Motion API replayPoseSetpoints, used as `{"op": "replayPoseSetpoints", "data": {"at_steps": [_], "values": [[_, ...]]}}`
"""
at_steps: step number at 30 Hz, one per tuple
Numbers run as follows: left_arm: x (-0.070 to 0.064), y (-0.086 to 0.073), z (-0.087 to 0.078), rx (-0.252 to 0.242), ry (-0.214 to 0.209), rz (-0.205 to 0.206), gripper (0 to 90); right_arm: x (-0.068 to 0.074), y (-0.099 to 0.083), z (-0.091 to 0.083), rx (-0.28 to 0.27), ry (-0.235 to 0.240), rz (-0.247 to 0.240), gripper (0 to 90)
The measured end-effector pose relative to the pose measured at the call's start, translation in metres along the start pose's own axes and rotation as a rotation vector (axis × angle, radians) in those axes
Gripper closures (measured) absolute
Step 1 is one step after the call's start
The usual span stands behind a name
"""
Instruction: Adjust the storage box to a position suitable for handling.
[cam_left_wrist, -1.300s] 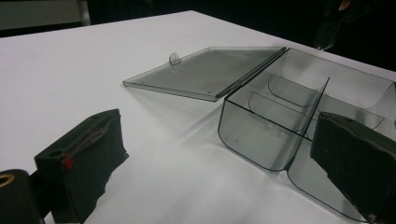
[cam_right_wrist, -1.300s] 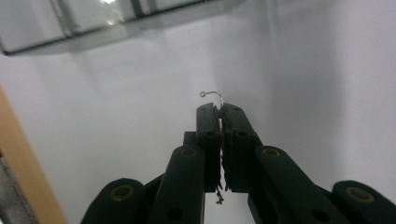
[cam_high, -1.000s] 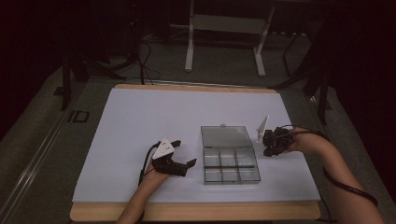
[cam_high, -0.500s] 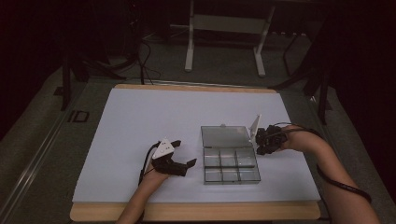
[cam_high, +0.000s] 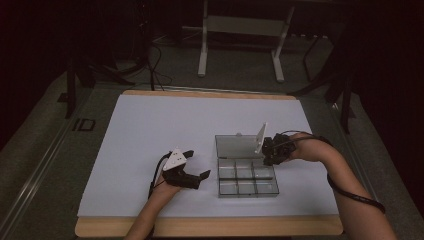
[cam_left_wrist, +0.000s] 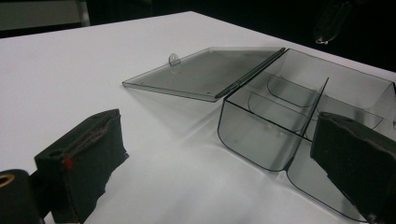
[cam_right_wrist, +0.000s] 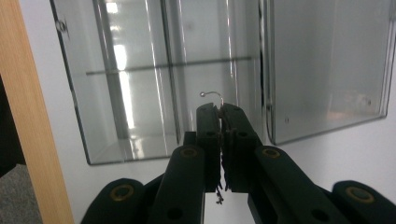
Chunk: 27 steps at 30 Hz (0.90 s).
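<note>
Right gripper view, hook (cam_right_wrist: 212, 94) pinched (tip protruding) between closed jaws

smoky clear box (cam_high: 247, 179) (black grippers) on white sheet (cam_high: 150, 130).

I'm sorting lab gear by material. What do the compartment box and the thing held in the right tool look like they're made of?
The compartment box looks like smoke-tinted clear plastic: glossy, see-through walls and lid. The right tool pinches what looks like a thin metal fish hook: a shiny curved wire with a small eye, though it's too small to be sure.
</note>
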<state>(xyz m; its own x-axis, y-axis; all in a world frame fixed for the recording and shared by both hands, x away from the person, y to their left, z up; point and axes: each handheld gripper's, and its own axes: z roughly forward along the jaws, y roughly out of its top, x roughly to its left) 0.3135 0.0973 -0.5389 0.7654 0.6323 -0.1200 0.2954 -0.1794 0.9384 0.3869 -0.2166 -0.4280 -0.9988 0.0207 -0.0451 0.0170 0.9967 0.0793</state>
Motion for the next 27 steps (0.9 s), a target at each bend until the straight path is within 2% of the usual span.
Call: {"op": "replayPoseSetpoints", "data": {"at_steps": [12,27], "values": [[0.0,0.0,0.0,-0.002,0.0,0.001,3.5,0.006,0.032,0.005,-0.008,0.006,-0.062,86.4],[0.0,0.0,0.0,-0.001,-0.002,0.003,3.5,0.013,0.062,0.013,-0.017,0.018,-0.104,86.4]]}}
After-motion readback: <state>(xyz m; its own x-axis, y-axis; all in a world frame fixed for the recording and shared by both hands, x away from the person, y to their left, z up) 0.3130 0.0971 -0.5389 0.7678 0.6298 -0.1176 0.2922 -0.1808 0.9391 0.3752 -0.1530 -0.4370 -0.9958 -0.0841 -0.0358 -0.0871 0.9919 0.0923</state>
